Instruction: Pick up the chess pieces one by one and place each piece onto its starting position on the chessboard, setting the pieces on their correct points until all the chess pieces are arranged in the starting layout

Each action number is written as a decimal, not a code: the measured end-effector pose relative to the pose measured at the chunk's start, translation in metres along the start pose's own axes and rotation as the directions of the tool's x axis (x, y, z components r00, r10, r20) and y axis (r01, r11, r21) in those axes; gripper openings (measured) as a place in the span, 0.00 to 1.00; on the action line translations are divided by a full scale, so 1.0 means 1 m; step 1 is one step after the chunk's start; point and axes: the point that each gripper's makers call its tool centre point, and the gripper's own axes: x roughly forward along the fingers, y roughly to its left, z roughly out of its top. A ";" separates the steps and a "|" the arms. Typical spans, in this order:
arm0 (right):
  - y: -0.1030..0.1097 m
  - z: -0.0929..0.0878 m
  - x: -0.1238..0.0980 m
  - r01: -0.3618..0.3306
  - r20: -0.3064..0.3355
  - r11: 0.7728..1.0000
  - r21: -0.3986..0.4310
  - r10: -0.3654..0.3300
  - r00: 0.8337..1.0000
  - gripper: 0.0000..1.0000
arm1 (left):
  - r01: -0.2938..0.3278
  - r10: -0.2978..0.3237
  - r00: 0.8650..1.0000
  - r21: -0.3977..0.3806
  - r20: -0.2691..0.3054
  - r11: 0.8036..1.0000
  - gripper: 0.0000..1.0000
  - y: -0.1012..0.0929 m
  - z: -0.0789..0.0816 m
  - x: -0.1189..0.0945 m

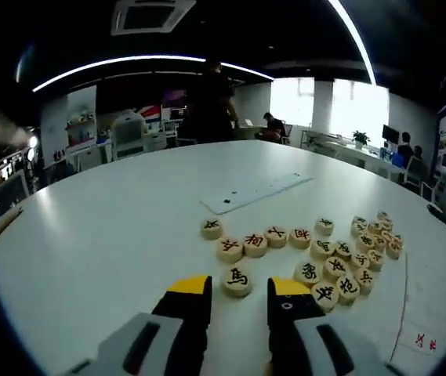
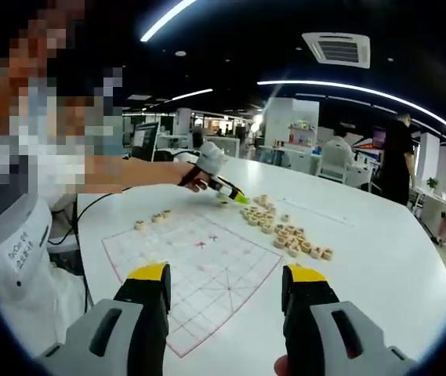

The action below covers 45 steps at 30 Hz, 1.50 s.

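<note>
In the left gripper view, my left gripper (image 1: 238, 296) is open just above the white table (image 1: 113, 235), and a round wooden piece with a black character (image 1: 237, 280) lies right ahead between its yellow tips. More wooden pieces (image 1: 276, 236) form a row and a heap beyond it. From the right gripper view, the left gripper (image 2: 237, 197) is held by a hand at the near end of the heap of pieces (image 2: 281, 229). The paper chessboard (image 2: 199, 266) lies flat with three pieces (image 2: 150, 220) at its far left edge. My right gripper (image 2: 228, 291) hovers open over the board's near side, holding nothing.
A white flat strip (image 1: 254, 193) lies on the table behind the pieces. A person's arm (image 2: 128, 174) reaches in from the left. Another person (image 2: 399, 157) stands beyond the table's far edge near chairs and desks. The board's edge line (image 1: 401, 313) runs at the right.
</note>
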 end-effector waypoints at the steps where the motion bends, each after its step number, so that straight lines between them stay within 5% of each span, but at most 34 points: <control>1: 0.000 0.000 0.000 0.000 0.000 1.000 0.000 0.000 1.000 0.58 | -0.002 0.002 1.000 -0.006 0.002 1.000 0.28 0.001 0.000 0.001; 7: 0.002 0.000 0.001 -0.004 -0.001 1.000 -0.001 0.004 1.000 0.58 | 0.000 0.000 1.000 -0.024 -0.003 1.000 0.20 0.002 -0.002 0.008; 15: 0.002 0.000 0.001 -0.004 0.001 1.000 -0.002 0.004 1.000 0.58 | 0.002 -0.002 1.000 0.016 0.002 1.000 0.20 -0.002 0.002 -0.010; 21: 0.005 0.002 0.001 -0.009 0.004 1.000 -0.003 0.009 1.000 0.58 | 0.020 -0.020 1.000 0.034 0.012 0.999 0.20 -0.011 0.009 -0.043; 34: 0.009 0.004 0.003 -0.024 0.007 1.000 -0.009 0.024 1.000 0.58 | 0.066 -0.074 0.987 0.064 0.142 0.996 0.20 -0.039 0.017 -0.142; 45: 0.015 0.006 0.005 -0.040 0.008 0.999 -0.017 0.040 0.999 0.58 | 0.105 -0.118 0.984 0.100 0.135 0.989 0.20 -0.067 -0.011 -0.192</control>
